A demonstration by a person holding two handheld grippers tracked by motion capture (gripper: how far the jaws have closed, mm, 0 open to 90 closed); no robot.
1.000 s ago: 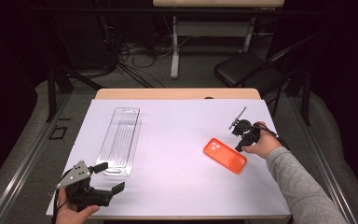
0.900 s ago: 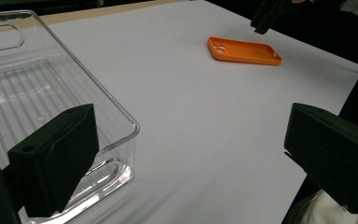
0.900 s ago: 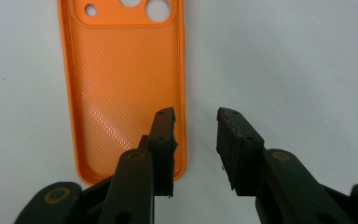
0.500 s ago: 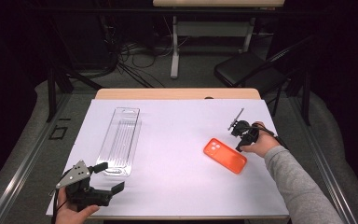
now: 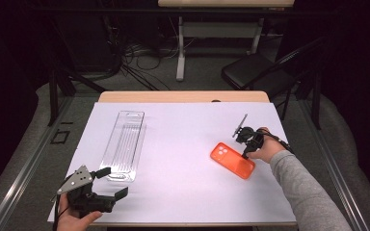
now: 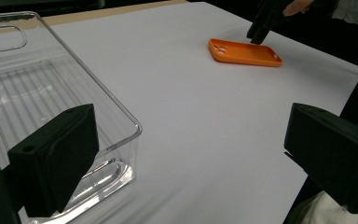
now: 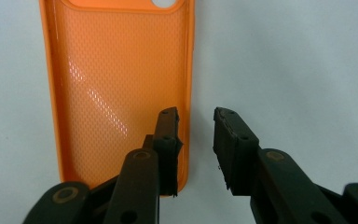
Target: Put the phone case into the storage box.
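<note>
An orange phone case [image 5: 232,160] lies hollow side up on the white table cover, at the right. My right gripper [image 5: 245,155] points down at its near right edge. In the right gripper view the case [image 7: 116,84] has one jaw inside its wall and the other outside on the cover. The right gripper [image 7: 196,121] shows a gap beside that wall, so it is open. My left gripper [image 5: 113,182] rests at the front left, wide open and holding nothing. In the left gripper view the gripper [image 6: 191,135] faces the far case [image 6: 244,52].
A clear plastic tray [image 5: 124,144] lies lengthwise on the left half of the table, its near end just ahead of the left gripper, and shows close by as the tray [image 6: 37,93]. A black folding chair [image 5: 255,72] and cables are on the floor beyond the far edge.
The right hand has shifted slightly left and down onto the case's edge. The left gripper, the tray and the case have stayed where they were.
</note>
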